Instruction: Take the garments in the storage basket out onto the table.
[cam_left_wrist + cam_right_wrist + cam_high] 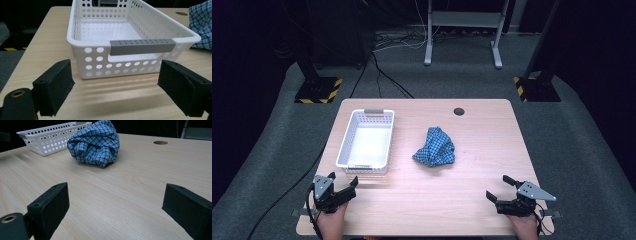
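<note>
A crumpled blue-checked cloth [434, 147] lies on the pale wood-grain tabletop [472, 190], just right of a white perforated plastic basket [384, 145] with grey handles. Nearer than the cloth, left tongs [343, 182] and right tongs [498, 189] rest apart, foam-padded jaws spread wide, holding nothing.

One white perforated plastic basket [366, 143] with two grey handles stands on one light wooden bench [472, 195]. One crumpled blue-and-white checked cloth [434, 147] lies there too. Two black hand-held grippers are present, a left gripper [343, 183] and a right gripper [499, 188], each with two fingers [55, 85]. The bench has one round hole [459, 111].
</note>
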Demonstrator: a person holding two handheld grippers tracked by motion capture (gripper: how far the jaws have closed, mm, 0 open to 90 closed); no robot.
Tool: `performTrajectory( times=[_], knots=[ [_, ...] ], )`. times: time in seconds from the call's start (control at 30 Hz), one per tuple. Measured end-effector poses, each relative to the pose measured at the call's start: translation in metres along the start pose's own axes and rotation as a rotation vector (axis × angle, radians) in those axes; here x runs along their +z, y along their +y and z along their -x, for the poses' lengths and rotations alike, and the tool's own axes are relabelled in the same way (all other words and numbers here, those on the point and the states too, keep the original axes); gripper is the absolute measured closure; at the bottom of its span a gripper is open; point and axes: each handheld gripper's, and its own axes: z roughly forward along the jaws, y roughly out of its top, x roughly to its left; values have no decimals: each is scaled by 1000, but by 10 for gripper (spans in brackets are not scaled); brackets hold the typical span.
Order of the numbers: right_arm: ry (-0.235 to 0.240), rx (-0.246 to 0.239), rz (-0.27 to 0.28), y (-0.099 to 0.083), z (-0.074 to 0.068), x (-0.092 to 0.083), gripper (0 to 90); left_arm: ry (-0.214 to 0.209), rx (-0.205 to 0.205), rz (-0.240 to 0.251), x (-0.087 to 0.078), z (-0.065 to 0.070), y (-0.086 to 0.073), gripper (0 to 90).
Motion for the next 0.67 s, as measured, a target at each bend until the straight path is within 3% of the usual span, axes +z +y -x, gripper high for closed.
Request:
performTrajectory(
  times=[0.47, 0.67],
  knots=[
    [-2, 3, 2, 0, 0, 0, 57, 9, -12, -57, 3, -1, -12, 120],
    [-10, -9, 2, 0, -1, 0, 56, 4, 9, -93, 5, 1, -12, 120]
  ],
)
